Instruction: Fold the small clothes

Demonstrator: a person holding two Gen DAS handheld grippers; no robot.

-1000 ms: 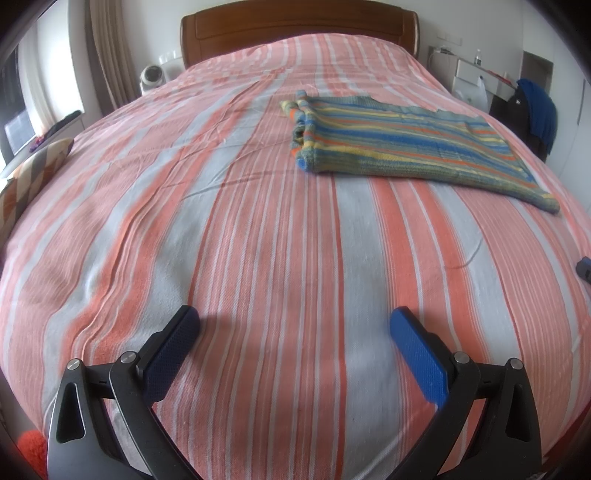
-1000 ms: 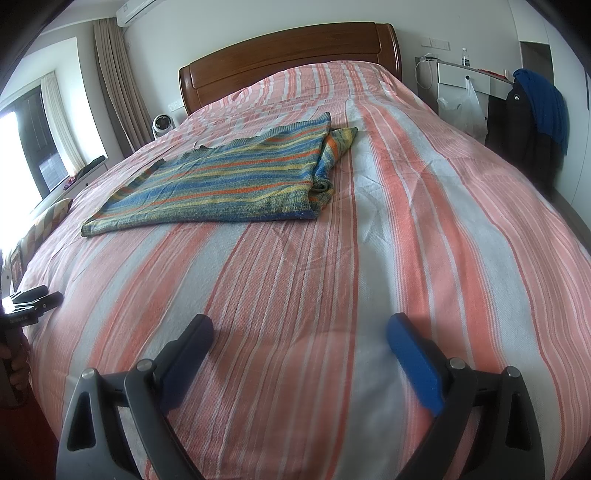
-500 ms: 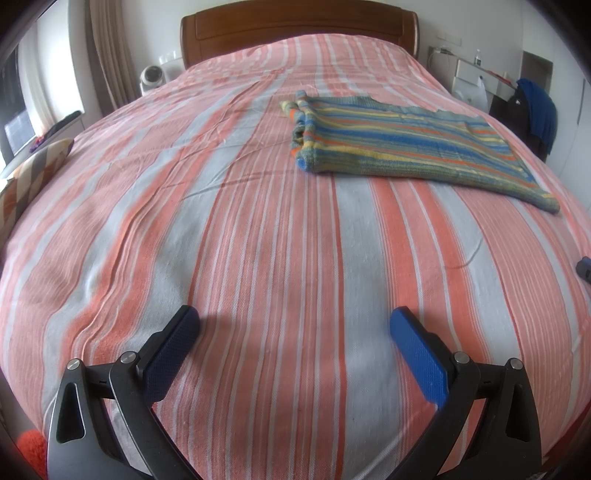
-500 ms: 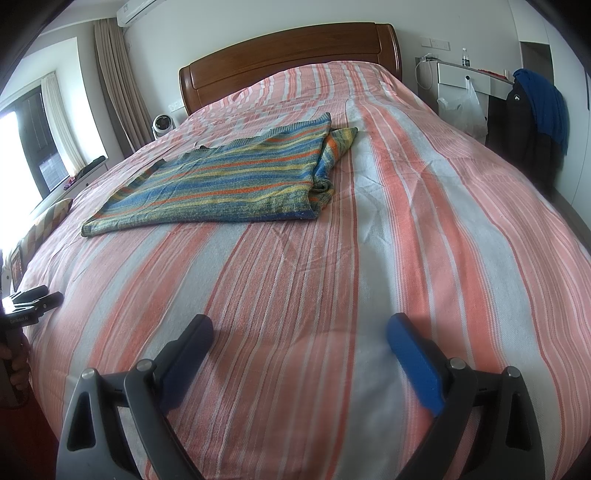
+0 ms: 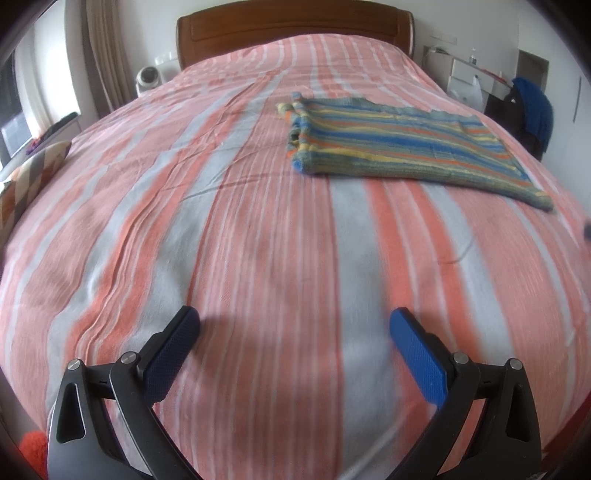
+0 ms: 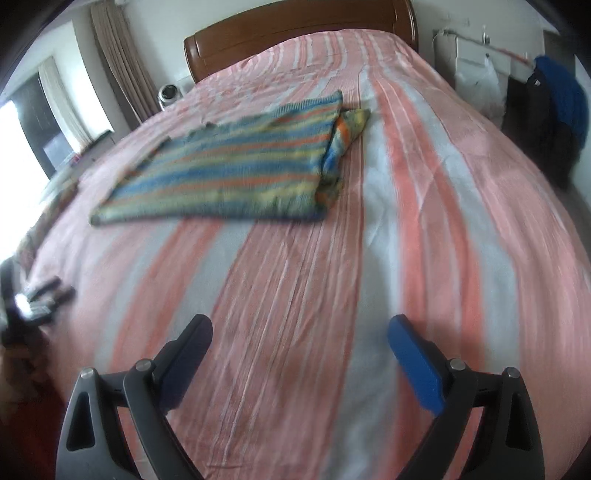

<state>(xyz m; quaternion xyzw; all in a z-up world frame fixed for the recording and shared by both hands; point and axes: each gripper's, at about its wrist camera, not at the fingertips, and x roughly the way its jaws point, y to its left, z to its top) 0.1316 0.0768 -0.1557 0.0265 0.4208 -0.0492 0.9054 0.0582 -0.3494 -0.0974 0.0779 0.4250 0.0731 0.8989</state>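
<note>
Striped pink and grey bedding fills both views, a wooden headboard behind. Over its near part hang the left gripper and right gripper, each spread wide with nothing between the pads, likely readied for a grab. Well ahead, mid-bed, lies the striped knitted top, laid flat with one end already doubled over, its long edges easy to reach.
</note>
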